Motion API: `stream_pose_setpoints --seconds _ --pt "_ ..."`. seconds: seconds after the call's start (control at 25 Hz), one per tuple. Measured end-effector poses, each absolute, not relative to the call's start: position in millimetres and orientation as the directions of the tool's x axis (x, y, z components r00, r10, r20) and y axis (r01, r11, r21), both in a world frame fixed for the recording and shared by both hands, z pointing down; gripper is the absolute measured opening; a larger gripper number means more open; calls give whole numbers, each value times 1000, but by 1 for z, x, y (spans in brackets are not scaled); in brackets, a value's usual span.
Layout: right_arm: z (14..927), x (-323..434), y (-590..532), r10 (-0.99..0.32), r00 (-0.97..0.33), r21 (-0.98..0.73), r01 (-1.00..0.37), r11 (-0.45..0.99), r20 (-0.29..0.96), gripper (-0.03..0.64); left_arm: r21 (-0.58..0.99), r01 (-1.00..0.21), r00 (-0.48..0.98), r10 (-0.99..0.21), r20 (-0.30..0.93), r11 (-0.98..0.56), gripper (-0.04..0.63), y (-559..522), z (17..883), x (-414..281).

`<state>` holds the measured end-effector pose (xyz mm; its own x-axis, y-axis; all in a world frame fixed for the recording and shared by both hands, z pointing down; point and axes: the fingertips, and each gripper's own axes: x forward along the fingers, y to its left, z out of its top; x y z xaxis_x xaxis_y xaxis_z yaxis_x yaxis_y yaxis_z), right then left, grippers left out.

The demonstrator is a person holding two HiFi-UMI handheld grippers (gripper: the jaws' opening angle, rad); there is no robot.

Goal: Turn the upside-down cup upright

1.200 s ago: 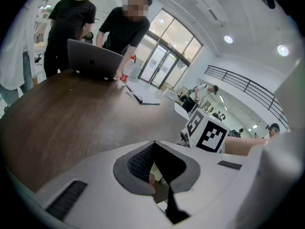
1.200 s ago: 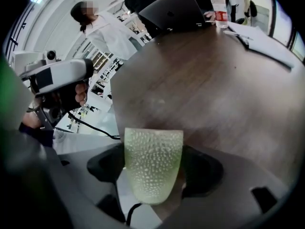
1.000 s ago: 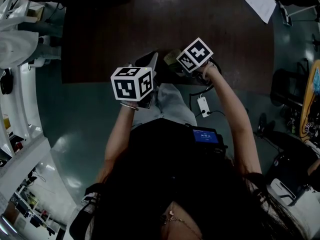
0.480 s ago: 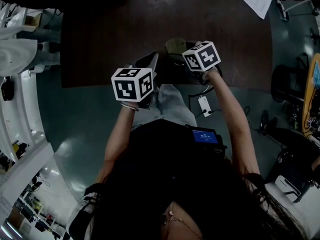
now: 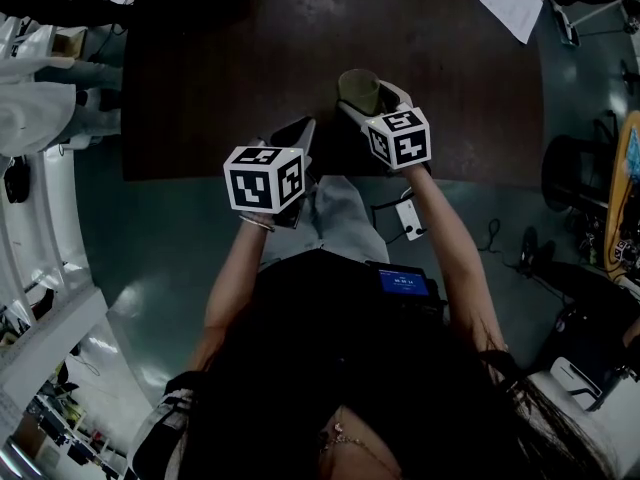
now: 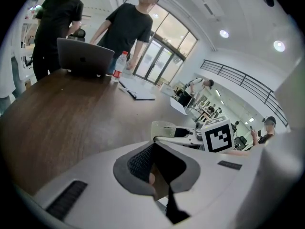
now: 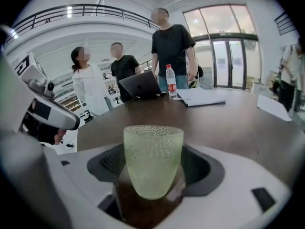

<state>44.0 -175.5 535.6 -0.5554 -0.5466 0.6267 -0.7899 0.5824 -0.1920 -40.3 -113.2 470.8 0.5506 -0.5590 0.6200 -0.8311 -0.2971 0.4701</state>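
Note:
A pale green dimpled cup (image 7: 152, 159) stands with its wide mouth up between the jaws of my right gripper (image 7: 151, 187), which is shut on its lower part. In the head view the cup (image 5: 358, 90) sits just past the near edge of the dark brown table (image 5: 230, 78), with the right gripper (image 5: 368, 106) around it. The left gripper view shows the cup (image 6: 163, 129) from the side. My left gripper (image 5: 303, 128) hovers at the table's near edge, left of the cup, jaws together and holding nothing (image 6: 159, 178).
At the table's far end are a laptop (image 6: 85, 56), a water bottle (image 6: 120, 66) and papers (image 6: 138, 90), with people standing behind. More paper (image 5: 512, 0) lies at the far right. The table's near edge runs just in front of me.
My right gripper has moved forward over the table and turned, bringing the cup from partly hidden behind the cube into plain view, mouth up. The left gripper has stayed put.

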Motion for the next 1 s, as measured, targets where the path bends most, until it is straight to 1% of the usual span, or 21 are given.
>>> stream_pose_setpoints --seconds 0.2,0.56,1.0 --pt "532 49 -177 -635 -531 -141 -817 559 561 350 464 -833 549 -550 630 -300 2 -110 473 -39" --pt "534 64 -180 -711 -490 -120 -855 505 504 350 459 -833 551 -530 644 -308 2 -112 479 -31" --pt "538 69 -162 -734 -475 -68 -857 510 484 350 464 -819 574 -503 646 -339 2 -116 484 -18"
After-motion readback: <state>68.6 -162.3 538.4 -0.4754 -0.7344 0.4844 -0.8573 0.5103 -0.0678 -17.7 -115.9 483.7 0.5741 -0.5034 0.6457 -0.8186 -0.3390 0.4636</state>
